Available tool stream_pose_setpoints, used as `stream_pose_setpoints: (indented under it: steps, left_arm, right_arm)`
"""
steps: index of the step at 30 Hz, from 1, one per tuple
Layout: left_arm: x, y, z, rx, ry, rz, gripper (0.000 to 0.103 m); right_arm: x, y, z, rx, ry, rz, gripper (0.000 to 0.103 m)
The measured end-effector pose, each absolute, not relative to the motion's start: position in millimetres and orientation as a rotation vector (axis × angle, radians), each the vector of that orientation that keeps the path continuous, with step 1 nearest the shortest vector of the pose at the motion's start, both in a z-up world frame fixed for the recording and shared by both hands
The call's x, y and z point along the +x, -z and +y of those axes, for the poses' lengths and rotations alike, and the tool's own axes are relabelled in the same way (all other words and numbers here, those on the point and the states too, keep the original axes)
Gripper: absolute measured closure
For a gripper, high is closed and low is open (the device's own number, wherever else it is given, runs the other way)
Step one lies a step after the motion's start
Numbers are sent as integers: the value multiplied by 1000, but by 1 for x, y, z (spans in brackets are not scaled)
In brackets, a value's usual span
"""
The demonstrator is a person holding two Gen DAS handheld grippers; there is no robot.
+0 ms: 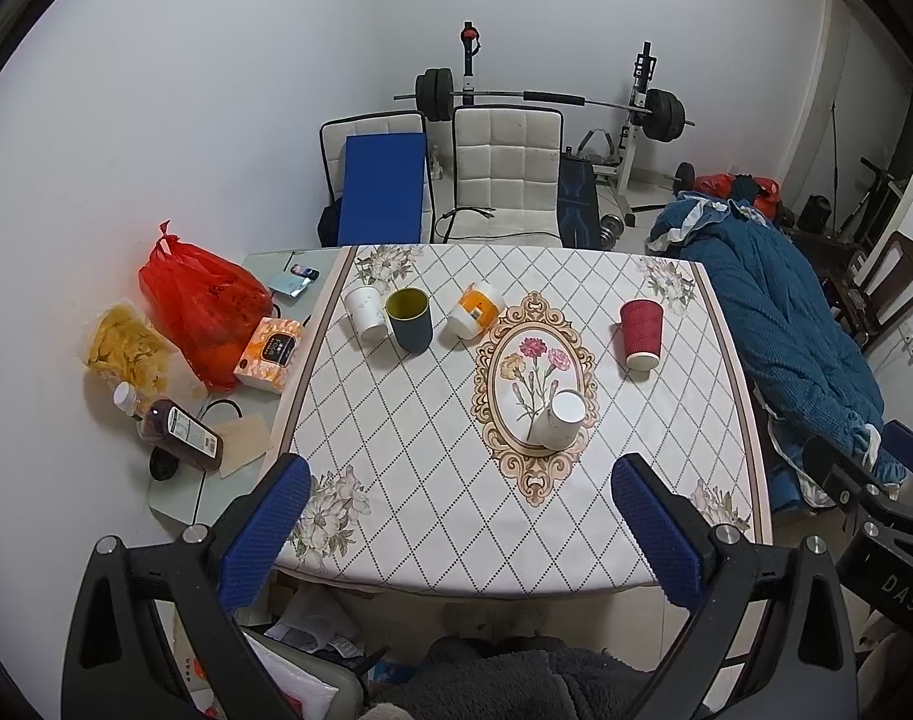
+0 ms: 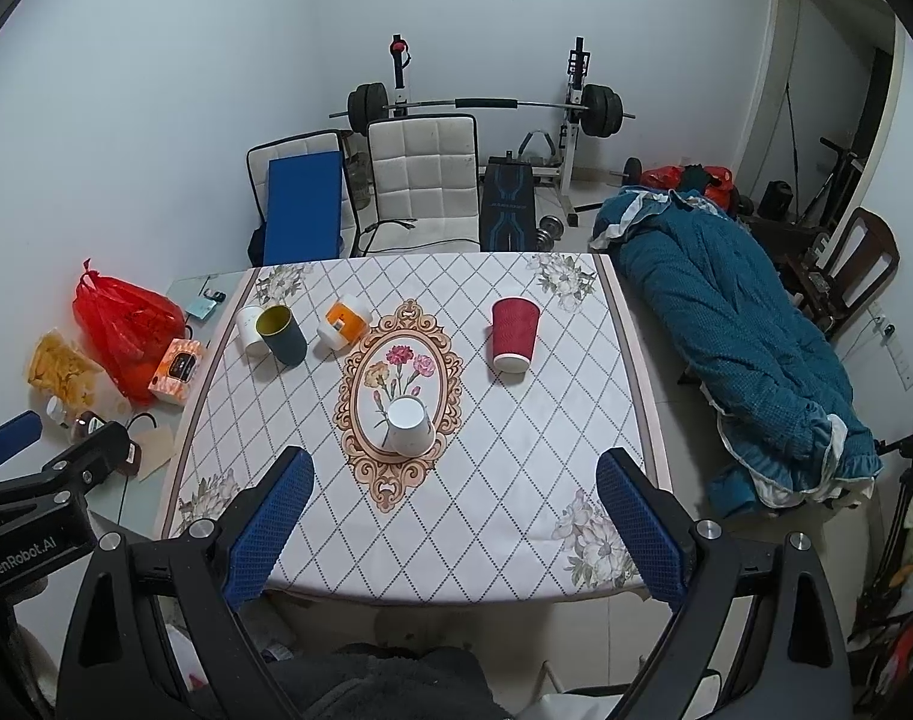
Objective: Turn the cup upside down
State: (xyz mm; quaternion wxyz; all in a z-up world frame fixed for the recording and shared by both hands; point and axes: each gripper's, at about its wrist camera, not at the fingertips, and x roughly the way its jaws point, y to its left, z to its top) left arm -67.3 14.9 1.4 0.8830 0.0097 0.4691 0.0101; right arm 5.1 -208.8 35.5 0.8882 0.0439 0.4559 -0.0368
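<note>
Several cups stand on the patterned tablecloth [image 1: 432,480]. A white paper cup [image 1: 558,420] [image 2: 409,426] stands upside down on the flower medallion. A red ribbed cup [image 1: 641,333] [image 2: 514,333] stands upside down at the right. A dark blue cup with a yellow-green inside [image 1: 409,319] [image 2: 282,333] stands mouth up at the far left, next to a white cup [image 1: 365,312] [image 2: 251,329] and an orange-and-white cup [image 1: 474,311] [image 2: 345,321]. My left gripper [image 1: 459,534] and right gripper [image 2: 453,531] are both open and empty, above the table's near edge.
Left of the cloth lie a red plastic bag [image 1: 201,306], a tissue box [image 1: 270,354], a snack bag [image 1: 126,348] and a dark bottle [image 1: 183,432]. Two white chairs [image 1: 504,174] and a barbell rack stand behind the table. A blue quilt [image 1: 774,324] lies at the right.
</note>
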Motion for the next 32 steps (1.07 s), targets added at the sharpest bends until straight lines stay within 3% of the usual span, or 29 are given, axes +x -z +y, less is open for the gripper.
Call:
stream_pose_setpoints:
  steps: [32]
  left_arm:
    - [-66, 3, 3, 28, -9, 977, 0]
  right_arm:
    - [11, -34, -207, 94, 71, 952, 6]
